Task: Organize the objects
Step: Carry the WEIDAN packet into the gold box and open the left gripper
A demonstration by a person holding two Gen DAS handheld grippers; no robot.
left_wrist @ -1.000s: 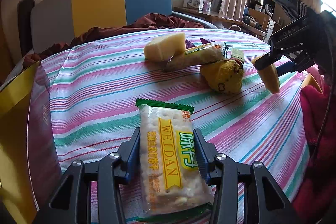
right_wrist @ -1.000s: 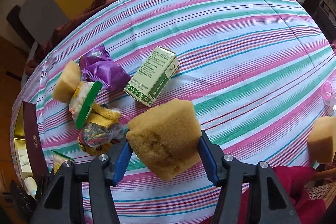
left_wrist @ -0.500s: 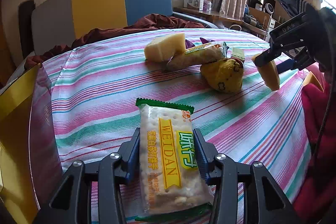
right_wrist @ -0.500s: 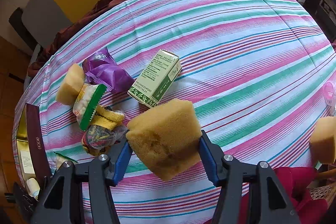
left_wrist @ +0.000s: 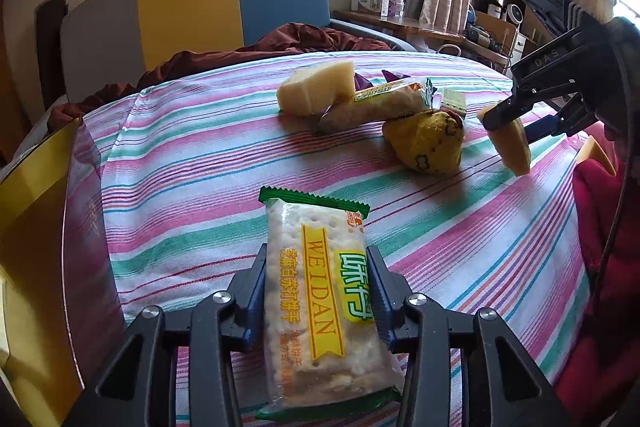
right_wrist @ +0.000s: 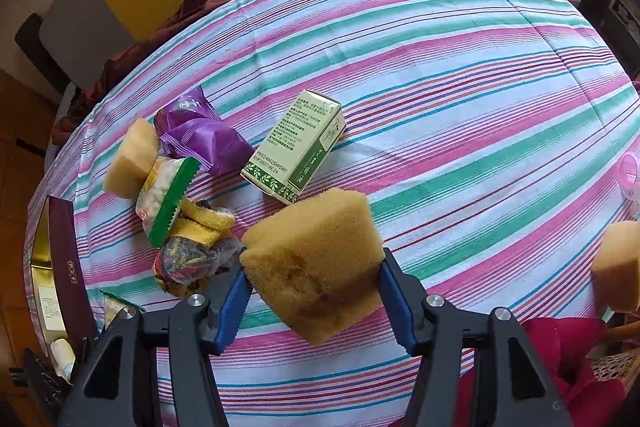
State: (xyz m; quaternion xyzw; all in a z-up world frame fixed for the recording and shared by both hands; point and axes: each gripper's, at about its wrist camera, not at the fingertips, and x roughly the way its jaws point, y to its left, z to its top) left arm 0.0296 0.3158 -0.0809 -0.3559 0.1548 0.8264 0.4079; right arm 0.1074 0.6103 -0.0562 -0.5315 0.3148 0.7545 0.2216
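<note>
A clear cracker packet [left_wrist: 320,307] with green ends and yellow lettering lies between the jaws of my left gripper [left_wrist: 316,259]. The jaws are closing and both blue pads touch its sides. It sits low over the striped tablecloth [left_wrist: 192,163]. My right gripper [right_wrist: 314,273] is shut on a yellow sponge block [right_wrist: 312,239], held above the cloth. In the left wrist view the right gripper [left_wrist: 516,125] and its sponge [left_wrist: 514,151] hang at the right.
A pile lies mid-table: a sponge [right_wrist: 134,159], a second cracker packet [right_wrist: 166,195], a purple wrapper [right_wrist: 200,139], a yellow sock bundle [right_wrist: 196,247] and a green-white carton [right_wrist: 298,143]. A gold-lined dark box [right_wrist: 64,267] stands at the left edge. Another sponge [right_wrist: 618,271] sits far right.
The left jaws have drawn slightly closer against the cracker packet. Both hands and the objects on the table have stayed where they were.
</note>
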